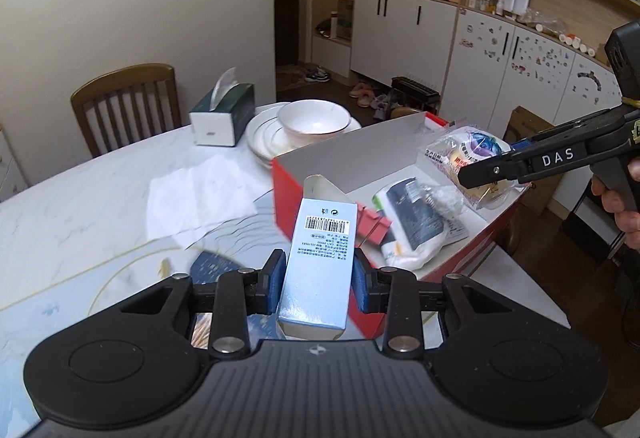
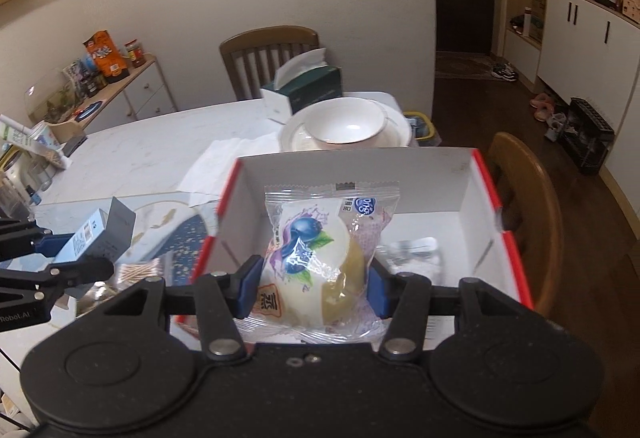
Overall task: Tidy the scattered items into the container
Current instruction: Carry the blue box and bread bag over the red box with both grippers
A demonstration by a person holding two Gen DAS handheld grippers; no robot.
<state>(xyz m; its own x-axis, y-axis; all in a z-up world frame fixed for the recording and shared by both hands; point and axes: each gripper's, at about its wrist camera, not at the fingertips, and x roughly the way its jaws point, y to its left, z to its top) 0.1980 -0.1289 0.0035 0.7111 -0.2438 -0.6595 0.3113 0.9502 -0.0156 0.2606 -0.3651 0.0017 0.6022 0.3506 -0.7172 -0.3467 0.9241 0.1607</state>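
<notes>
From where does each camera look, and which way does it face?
Left wrist: on the left gripper, facing the red box; shows its pads on a blue carton, the right gripper and a hand.
Right wrist: on the right gripper, above the box; shows its pads on a snack bag and the left gripper.
Shared: box, bowl, tissue box.

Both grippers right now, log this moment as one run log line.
left gripper: shut on blue carton, beside red box | right gripper: shut on wrapped snack, over box | neither released
</notes>
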